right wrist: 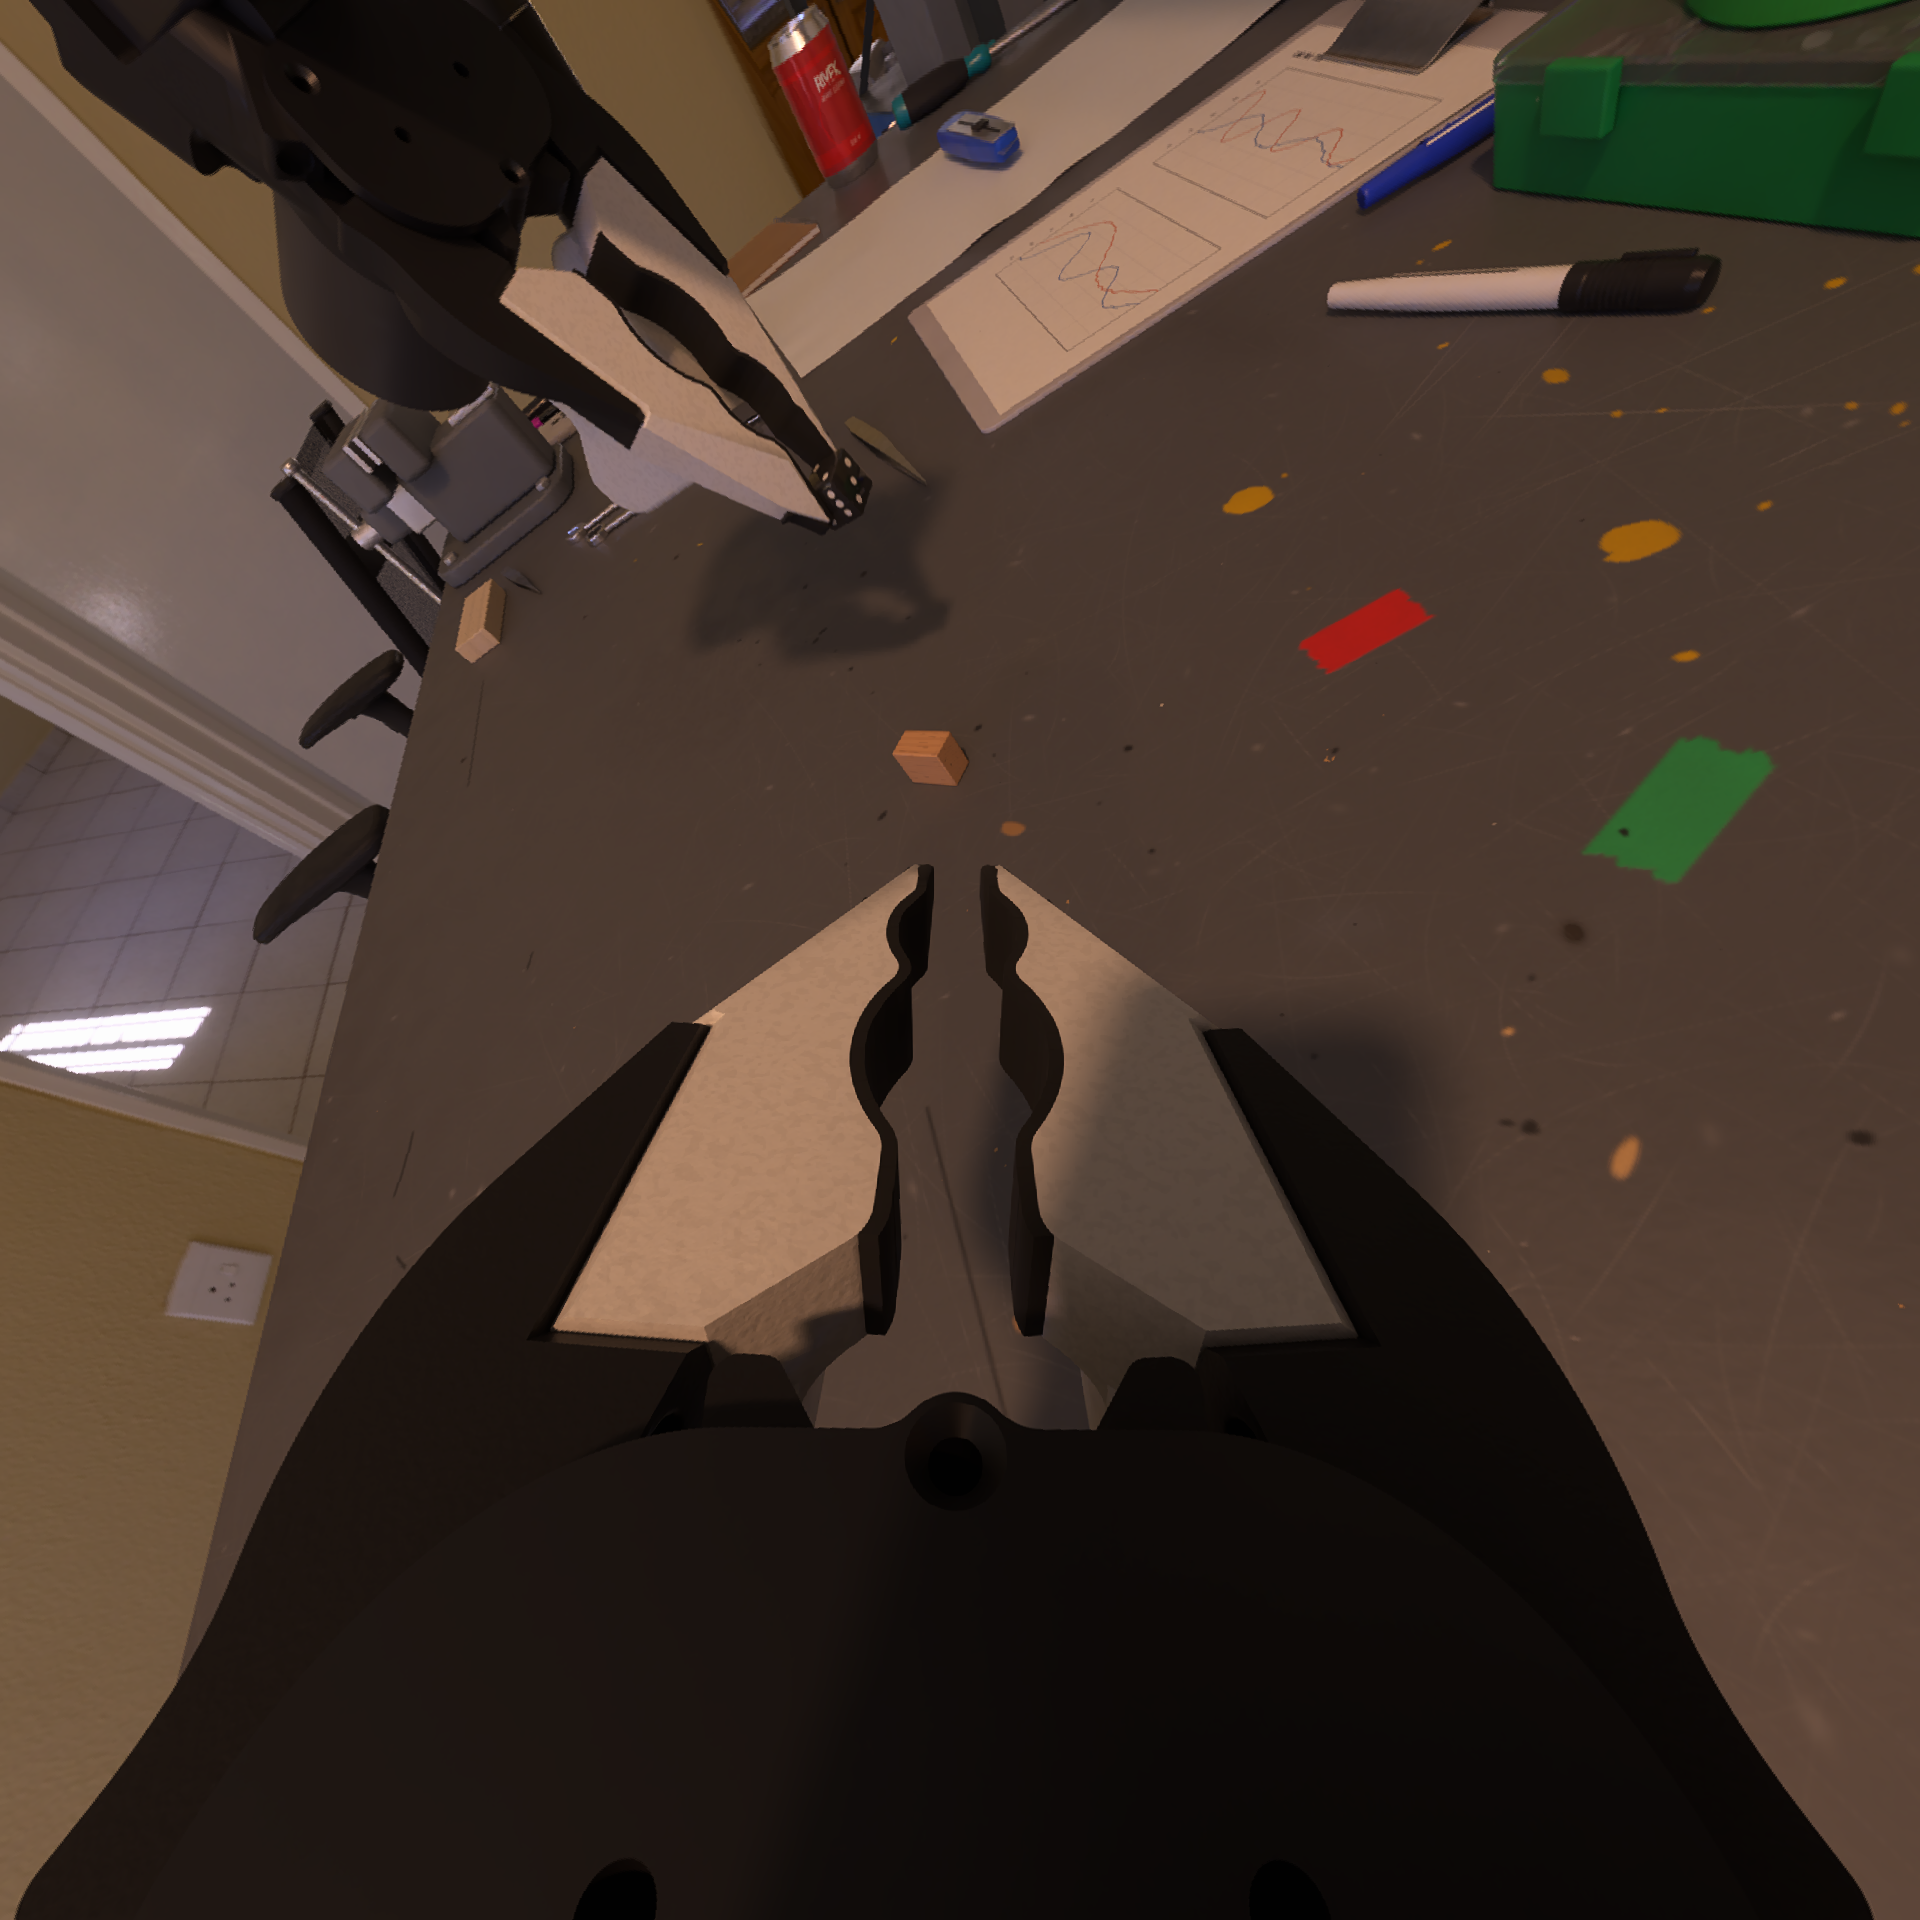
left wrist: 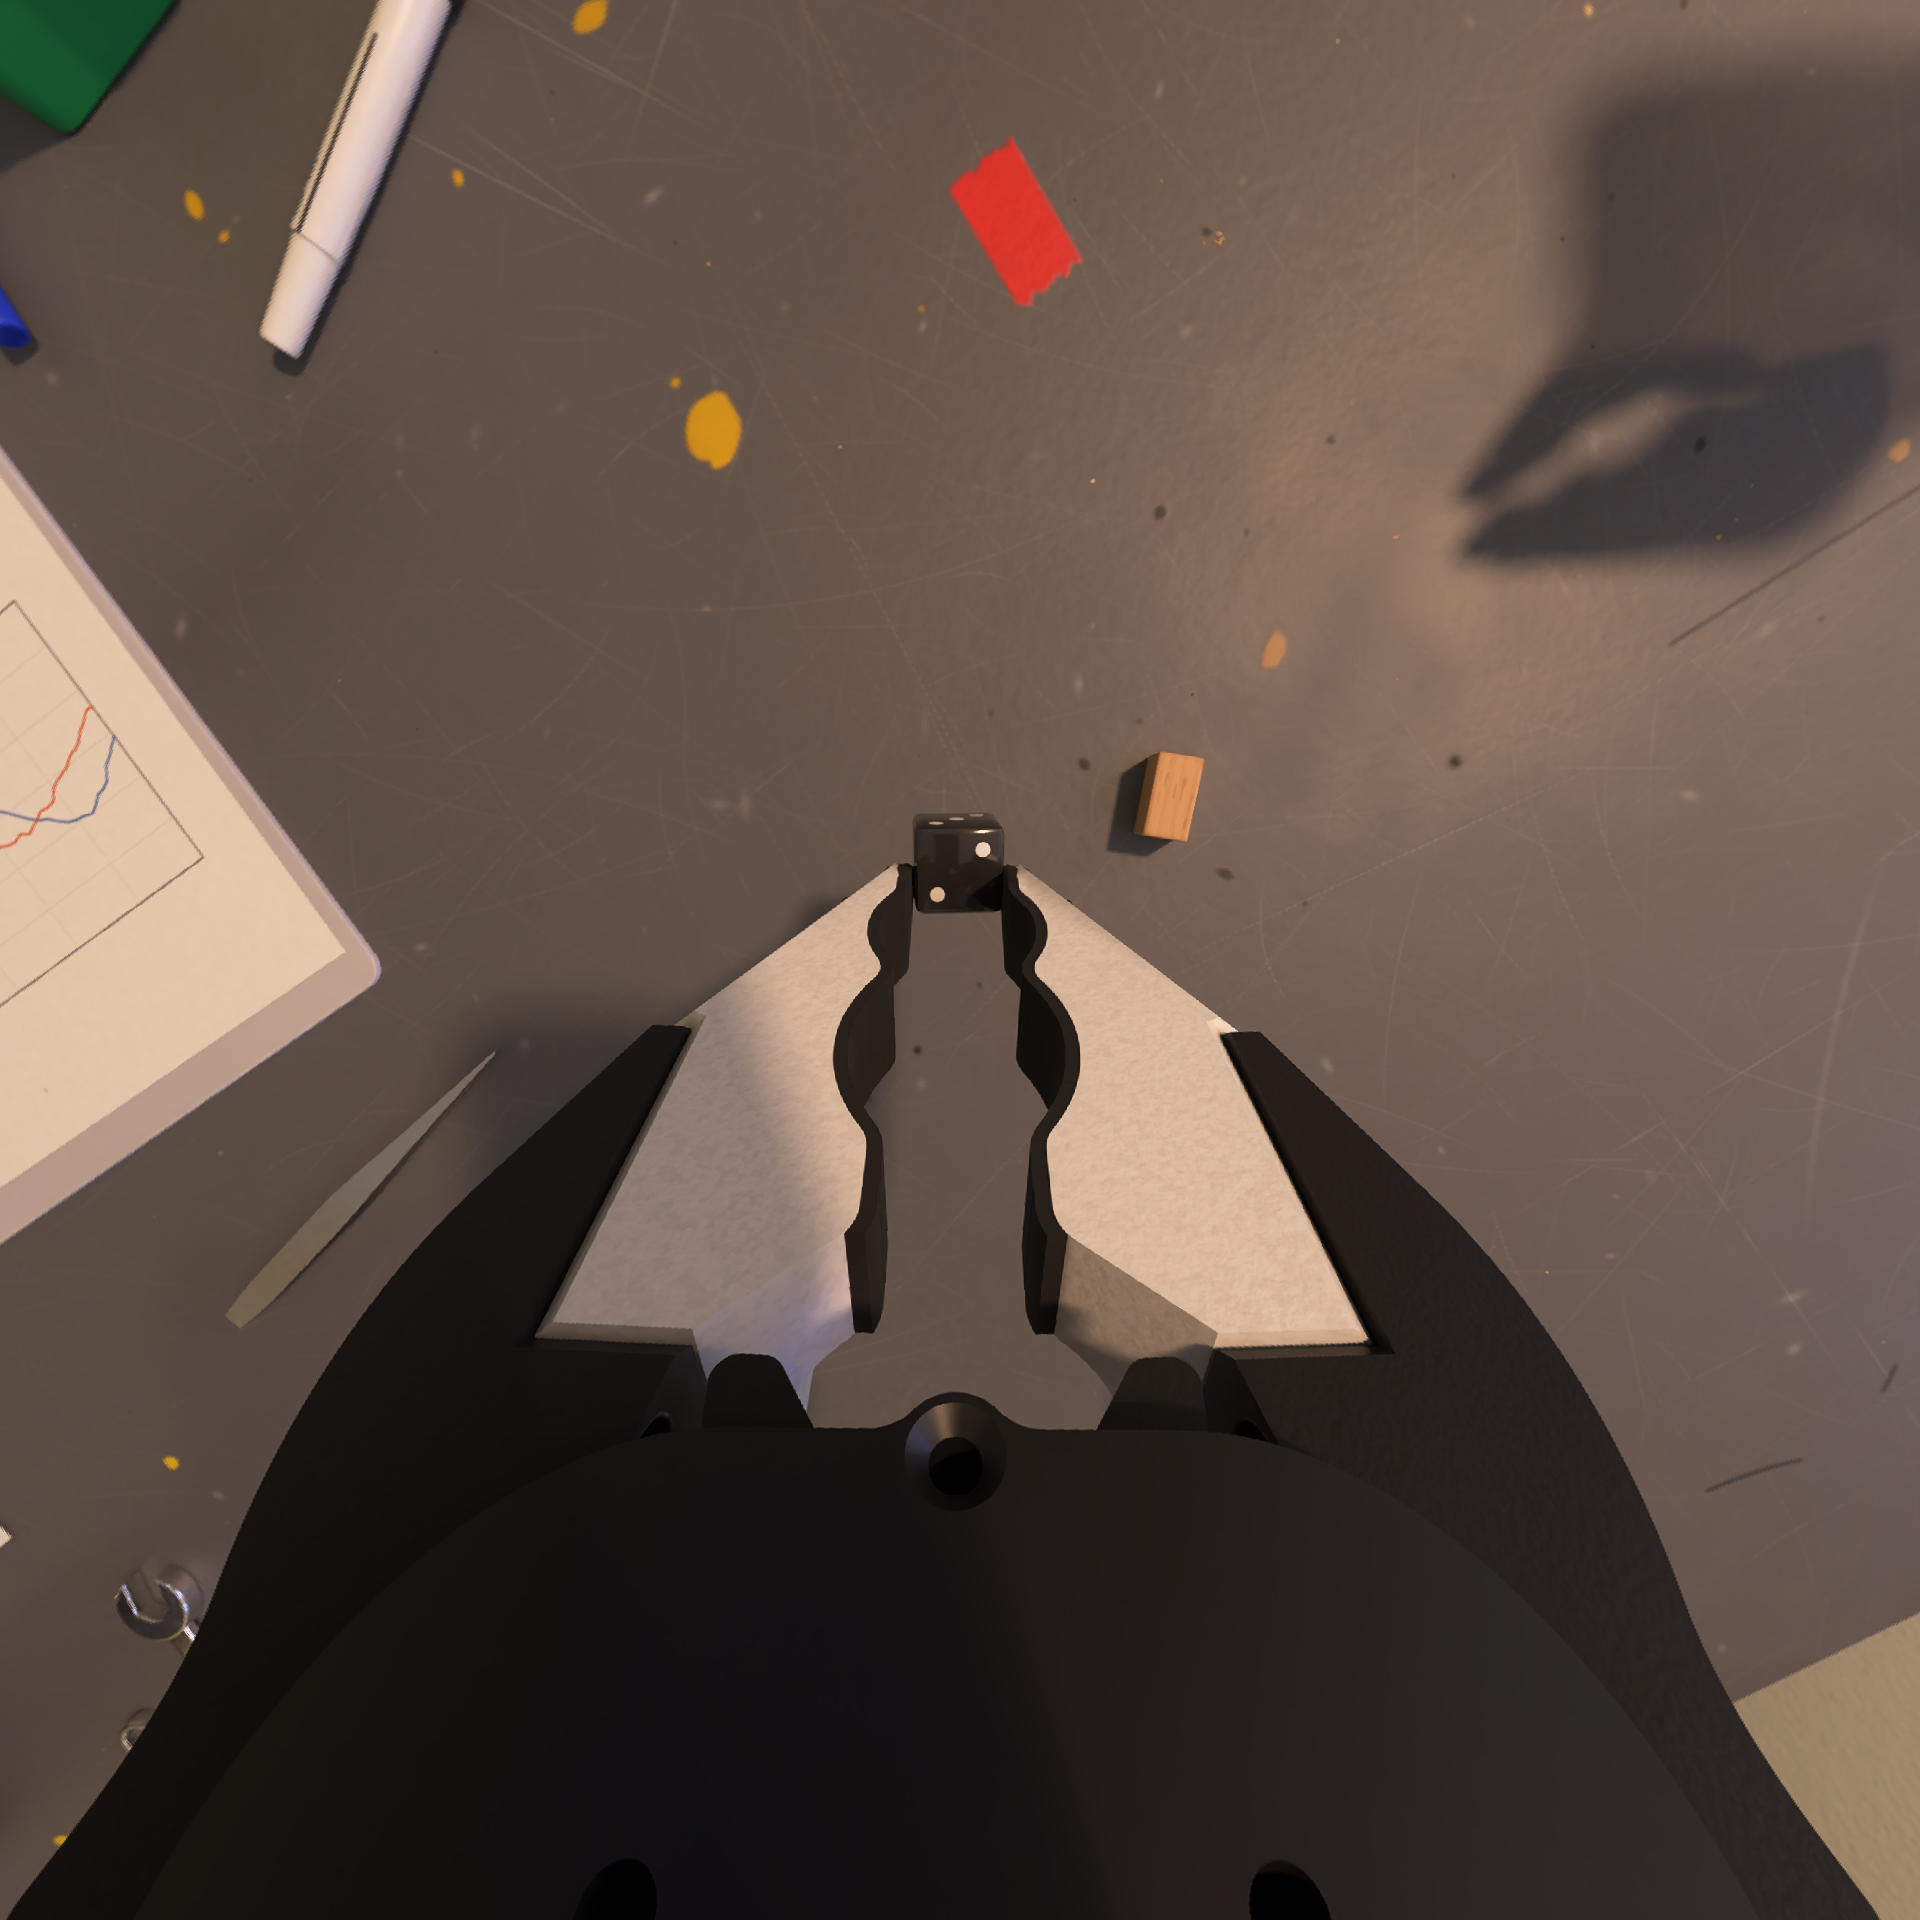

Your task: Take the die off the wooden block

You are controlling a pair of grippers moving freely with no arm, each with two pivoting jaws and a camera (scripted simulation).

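Note:
My left gripper (left wrist: 958,878) is shut on the black die (left wrist: 958,862), pinching it between its fingertips above the grey table. The small wooden block (left wrist: 1169,795) lies bare on the table, a little right of and beyond the die. In the right wrist view the left gripper (right wrist: 831,497) hangs at the upper left with the die (right wrist: 847,497) in its tips, well off the block (right wrist: 930,756). My right gripper (right wrist: 956,878) is empty, its jaws a narrow gap apart, just short of the block.
A white marker (right wrist: 1517,283), a green box (right wrist: 1714,135), a chart sheet (right wrist: 1101,270), red tape (right wrist: 1361,629) and green tape (right wrist: 1678,810) lie on the table. A grey clamp device (right wrist: 457,488) and another wood piece (right wrist: 480,620) sit at the table's left edge.

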